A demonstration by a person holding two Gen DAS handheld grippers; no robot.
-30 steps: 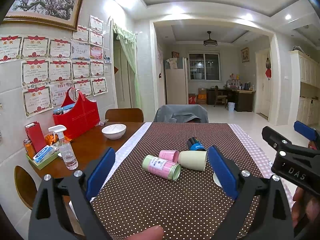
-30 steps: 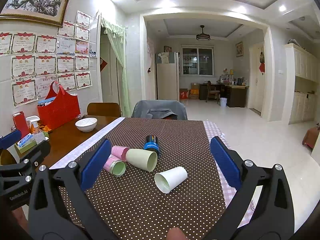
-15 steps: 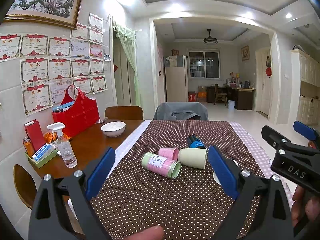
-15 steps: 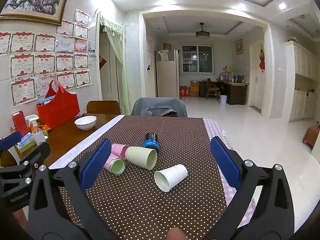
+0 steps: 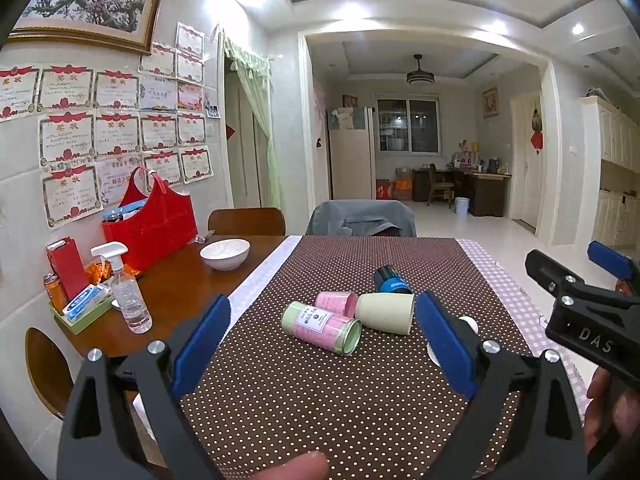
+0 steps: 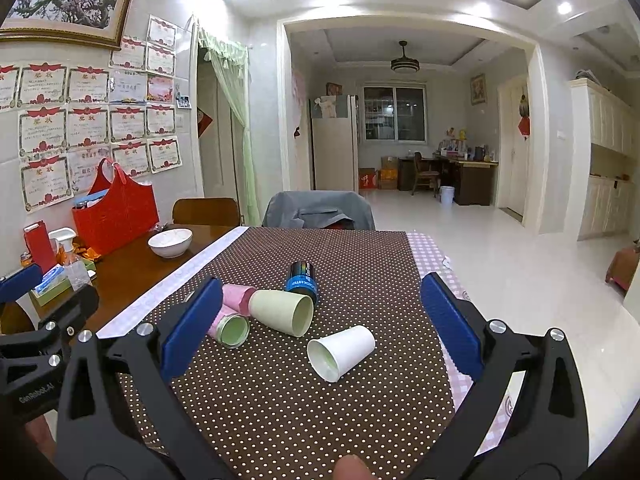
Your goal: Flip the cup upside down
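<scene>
While both claws, left claw [image 5: 322, 342] and right claw [image 6: 320, 322], are held spread and empty, the white cup [image 6: 341, 352] is seen lying sideways at centre frame on the counter [image 6: 280, 408].

Brown white-dotted cloth [image 6: 280, 392] covers the table; ahead of the tool lie white [image 6: 342, 352], cream [image 6: 282, 312], pink [image 6: 236, 298] and blue-black [image 6: 302, 278] cups.

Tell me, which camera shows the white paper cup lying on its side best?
The right wrist view: the white paper cup lies whole between the open right gripper fingers, its mouth facing the camera. In the left wrist view, only slivers of it peek out behind the left gripper's blue finger pad.
</scene>
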